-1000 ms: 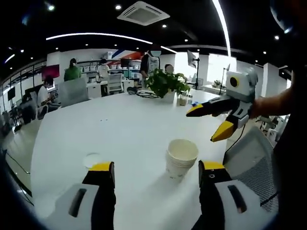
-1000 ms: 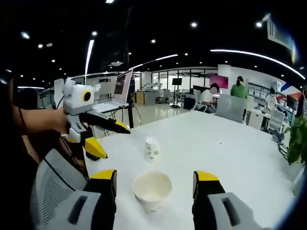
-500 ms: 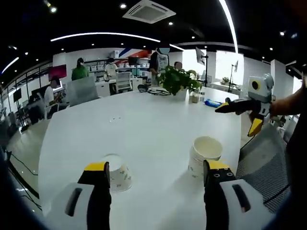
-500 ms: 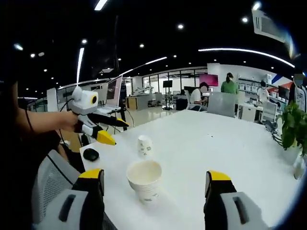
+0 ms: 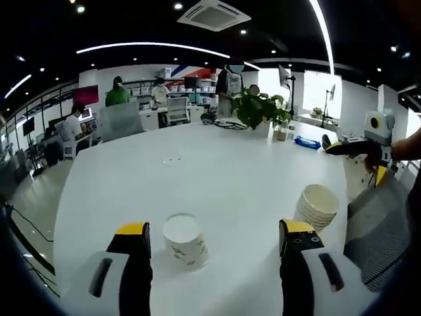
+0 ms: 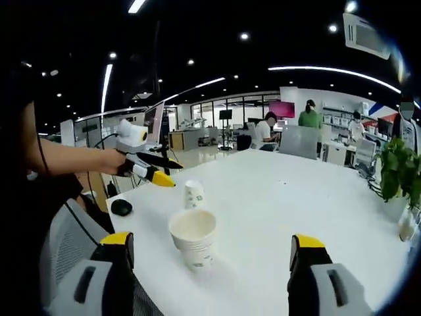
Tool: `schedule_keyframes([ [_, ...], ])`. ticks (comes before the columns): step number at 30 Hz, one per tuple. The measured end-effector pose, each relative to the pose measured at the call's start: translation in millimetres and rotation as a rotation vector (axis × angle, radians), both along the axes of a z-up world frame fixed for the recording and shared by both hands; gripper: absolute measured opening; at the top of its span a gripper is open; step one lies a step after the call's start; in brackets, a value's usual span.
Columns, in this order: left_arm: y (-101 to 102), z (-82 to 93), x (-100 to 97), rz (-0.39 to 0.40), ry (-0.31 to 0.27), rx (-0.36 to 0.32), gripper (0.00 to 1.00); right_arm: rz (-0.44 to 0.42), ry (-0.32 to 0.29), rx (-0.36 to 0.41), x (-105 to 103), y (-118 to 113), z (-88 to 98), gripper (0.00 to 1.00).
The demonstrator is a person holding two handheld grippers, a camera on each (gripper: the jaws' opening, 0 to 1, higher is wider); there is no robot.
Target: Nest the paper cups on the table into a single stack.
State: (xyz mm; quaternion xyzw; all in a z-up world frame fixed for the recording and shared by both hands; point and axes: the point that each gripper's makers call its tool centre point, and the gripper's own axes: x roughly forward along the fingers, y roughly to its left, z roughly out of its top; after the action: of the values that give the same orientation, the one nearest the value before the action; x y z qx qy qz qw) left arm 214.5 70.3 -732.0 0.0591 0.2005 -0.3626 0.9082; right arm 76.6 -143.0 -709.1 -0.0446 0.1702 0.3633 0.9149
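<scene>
A single white paper cup (image 5: 184,241) stands on the white table (image 5: 217,171), seemingly bottom up, just ahead of my left gripper (image 5: 214,230) and nearer its left jaw. That gripper is open and holds nothing. A stack of nested cups (image 5: 317,207) stands to the right, mouth up. In the right gripper view the stack (image 6: 193,238) sits ahead of my open right gripper (image 6: 212,241), left of centre. The single cup (image 6: 193,195) stands beyond it. The left gripper (image 6: 173,174) hovers beside that cup, jaws apart. The right gripper (image 5: 353,161) appears at the far right, away from the stack.
A black mouse (image 6: 120,207) lies near the table edge by the left gripper. A grey mesh chair (image 6: 72,243) stands at the near side. A potted plant (image 5: 258,110) and small items sit at the far end. People work at desks beyond.
My left gripper has swung left, so the single cup now stands ahead of its jaws and the stack lies off to the right. My right gripper has drawn back from the stack.
</scene>
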Motion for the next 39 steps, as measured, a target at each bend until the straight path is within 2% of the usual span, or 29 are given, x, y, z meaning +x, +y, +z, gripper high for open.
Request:
schedule_keyframes([
  [7,2.8,-11.7,22.4,0.017,0.01,-0.003,0.78,-0.033,0.019,-0.015,-4.2,-14.4,-7.5,1.0],
  [11,-1.6,-21.0,29.4,0.024,0.043,-0.008,0.77,-0.053,0.028,-0.018,-5.9,-21.2,-10.4,1.0],
  [21,-11.1,-37.1,42.7,0.026,0.091,-0.013,0.65,-0.09,0.036,-0.026,-8.5,-29.0,-15.2,0.98],
  [27,-18.2,-35.7,39.9,0.008,0.106,0.01,0.53,-0.106,0.046,-0.022,-9.9,-30.4,-18.6,0.97],
  [30,-20.1,-40.2,36.9,-0.011,0.113,0.057,0.46,-0.108,0.042,-0.024,-8.8,-30.8,-17.8,0.97],
  [34,-21.2,-41.2,34.5,-0.019,0.116,0.063,0.38,-0.112,0.044,-0.021,-8.6,-31.8,-18.4,0.96],
  [39,-21.6,-42.3,32.7,-0.018,0.125,0.062,0.37,-0.109,0.047,-0.023,-9.4,-31.3,-19.2,0.95],
])
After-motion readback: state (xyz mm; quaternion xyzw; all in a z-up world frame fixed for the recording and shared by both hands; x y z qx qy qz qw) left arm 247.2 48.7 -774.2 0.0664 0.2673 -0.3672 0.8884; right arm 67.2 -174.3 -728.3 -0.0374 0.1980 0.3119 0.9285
